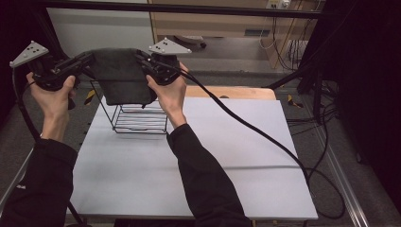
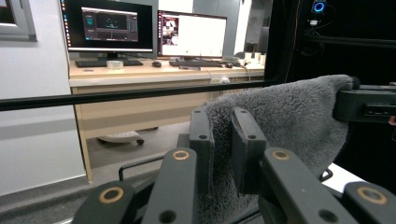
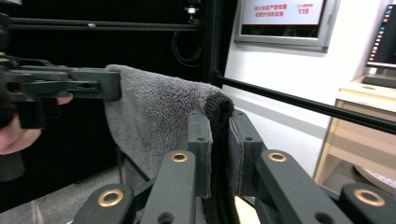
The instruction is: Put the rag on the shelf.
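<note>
A dark grey towel [image 1: 120,75] hangs stretched between my two grippers, above a black wire rack [image 1: 140,118] at the far left of the table. My left gripper [image 1: 90,60] is shut on the towel's left top corner, its plush edge [image 2: 223,121] pinched between the jaws. On the other top corner my right gripper [image 1: 142,60] is shut, with the towel's hem [image 3: 219,109] bulging over its fingertips. In the left gripper view the towel [image 2: 289,121] runs to the right gripper [image 2: 341,105]. In the right gripper view the towel [image 3: 154,116] runs to the left gripper [image 3: 114,84].
The table has a white top [image 1: 198,161] with a wooden strip [image 1: 236,92] at its far edge. A black cable [image 1: 255,130] trails from the right gripper across the table to the right. A black frame bar [image 1: 189,8] crosses behind, with a desk and monitors [image 2: 140,32] beyond.
</note>
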A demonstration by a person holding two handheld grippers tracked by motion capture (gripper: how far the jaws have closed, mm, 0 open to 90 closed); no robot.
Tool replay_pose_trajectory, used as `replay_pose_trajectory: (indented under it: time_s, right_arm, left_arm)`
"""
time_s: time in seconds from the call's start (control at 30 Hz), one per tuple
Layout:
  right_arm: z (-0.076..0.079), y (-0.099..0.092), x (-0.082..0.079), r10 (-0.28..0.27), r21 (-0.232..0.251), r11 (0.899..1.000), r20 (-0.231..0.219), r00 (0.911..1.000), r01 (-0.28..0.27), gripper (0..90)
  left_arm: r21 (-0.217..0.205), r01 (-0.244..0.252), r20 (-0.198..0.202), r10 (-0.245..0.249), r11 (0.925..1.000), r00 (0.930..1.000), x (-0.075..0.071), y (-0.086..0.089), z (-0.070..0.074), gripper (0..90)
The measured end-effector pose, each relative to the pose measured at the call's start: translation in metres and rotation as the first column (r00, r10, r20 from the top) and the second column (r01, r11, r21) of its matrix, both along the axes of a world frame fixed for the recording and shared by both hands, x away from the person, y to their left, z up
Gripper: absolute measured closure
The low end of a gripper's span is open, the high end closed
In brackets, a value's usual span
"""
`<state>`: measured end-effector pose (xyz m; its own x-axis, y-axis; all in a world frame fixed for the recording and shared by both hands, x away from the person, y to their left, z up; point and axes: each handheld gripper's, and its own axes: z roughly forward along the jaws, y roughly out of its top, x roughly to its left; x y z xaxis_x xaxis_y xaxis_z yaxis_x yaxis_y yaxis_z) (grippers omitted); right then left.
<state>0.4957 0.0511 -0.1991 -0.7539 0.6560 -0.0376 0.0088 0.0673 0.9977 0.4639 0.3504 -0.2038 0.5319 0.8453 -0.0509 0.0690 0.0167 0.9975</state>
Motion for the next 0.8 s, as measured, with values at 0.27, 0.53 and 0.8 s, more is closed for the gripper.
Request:
replay_pose_trajectory:
  time_s: [0.27,0.53,0.8]
  right_arm:
    - [-0.005,-0.004,-0.007,0.028,-0.01,1.0,-0.032,0.9991,-0.028,81.5]
    - [-0.011,-0.009,-0.015,0.078,-0.031,0.996,-0.05,0.9957,-0.08,81.3]
    - [-0.016,-0.009,-0.023,0.126,-0.08,0.988,-0.088,0.9882,-0.133,81.1]
  left_arm:
    - [0.018,0.027,-0.012,-0.027,0.9995,0.9996,-0.008,0.0,-0.002,79.8]
    - [0.035,0.048,-0.043,-0.047,0.9982,0.998,-0.016,0.002,-0.009,79.3]
    - [0.076,0.056,-0.083,-0.049,0.9956,0.9953,-0.03,0.003,-0.018,78.1]
